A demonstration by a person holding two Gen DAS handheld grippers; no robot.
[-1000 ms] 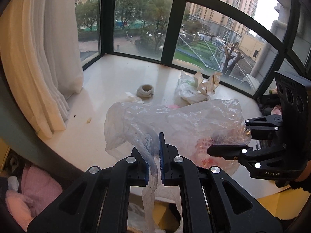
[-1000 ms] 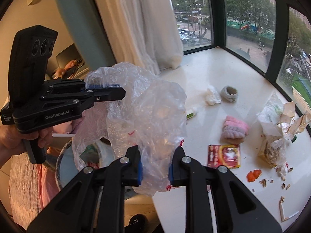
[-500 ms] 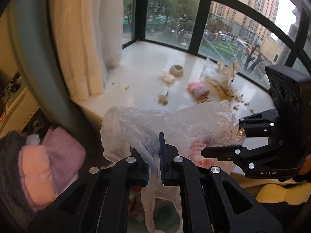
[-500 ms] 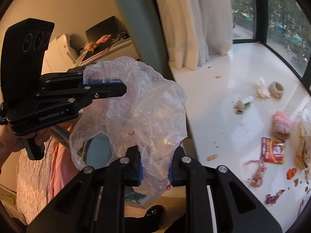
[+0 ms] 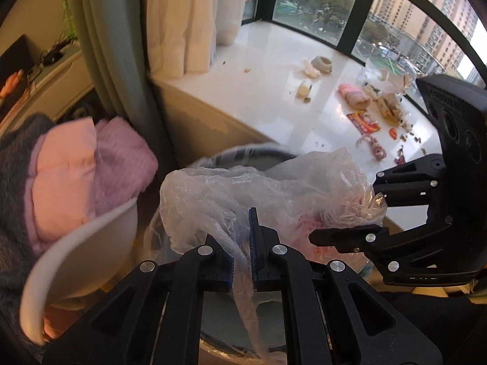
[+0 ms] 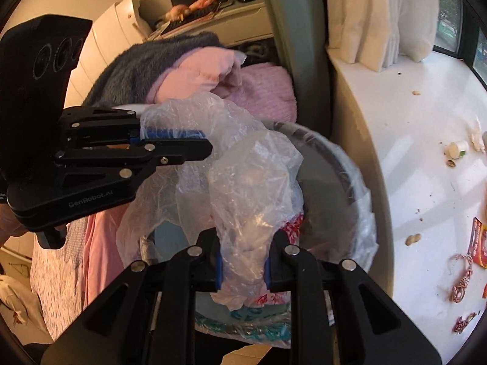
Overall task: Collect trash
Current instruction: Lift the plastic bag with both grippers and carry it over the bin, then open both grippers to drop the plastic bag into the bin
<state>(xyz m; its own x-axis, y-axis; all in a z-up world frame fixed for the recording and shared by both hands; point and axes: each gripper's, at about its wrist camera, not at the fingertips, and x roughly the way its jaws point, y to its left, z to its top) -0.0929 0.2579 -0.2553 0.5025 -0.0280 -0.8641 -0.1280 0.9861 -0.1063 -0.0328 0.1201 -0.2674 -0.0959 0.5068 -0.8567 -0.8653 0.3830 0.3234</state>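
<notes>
A crumpled clear plastic bag (image 5: 274, 188) hangs between both grippers, also in the right wrist view (image 6: 249, 182). My left gripper (image 5: 242, 261) is shut on one end of it; it also shows in the right wrist view (image 6: 182, 143). My right gripper (image 6: 243, 267) is shut on the other end; it also shows in the left wrist view (image 5: 350, 213). The bag hangs right above a round lined trash bin (image 6: 347, 176), whose rim also shows in the left wrist view (image 5: 243, 152). Red print shows through the bag's lower part.
The white windowsill (image 5: 268, 70) holds scattered trash: a red wrapper (image 5: 363, 121), a pink cloth (image 5: 354, 94), a small bottle (image 6: 456, 149), string (image 6: 461, 276) and crumbs. Pink and grey clothes (image 5: 76, 164) lie on a white chair (image 5: 76, 255) beside the bin. Curtains (image 5: 182, 15) hang behind.
Both grippers carried the bag away from the windowsill, back and down, until it hangs over the trash bin. Both stayed shut on the bag.
</notes>
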